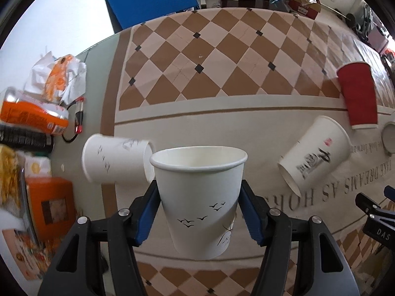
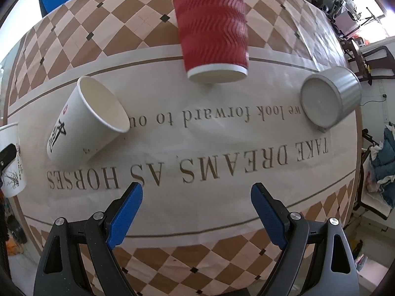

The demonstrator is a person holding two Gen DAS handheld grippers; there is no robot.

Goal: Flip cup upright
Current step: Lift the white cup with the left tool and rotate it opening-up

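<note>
My left gripper is shut on a white paper cup with bird drawings, mouth up, held above the table. That cup shows at the left edge of the right wrist view. A second white cup lies on its side behind it to the left. A white cup with black calligraphy lies on its side to the right; it also shows in the right wrist view. A red ribbed cup stands mouth down. My right gripper is open and empty above the tablecloth.
A grey ribbed cup lies on its side at the right. Snack packets and an orange box crowd the table's left edge. The checkered tablecloth stretches to the far edge, with a blue board and chairs beyond.
</note>
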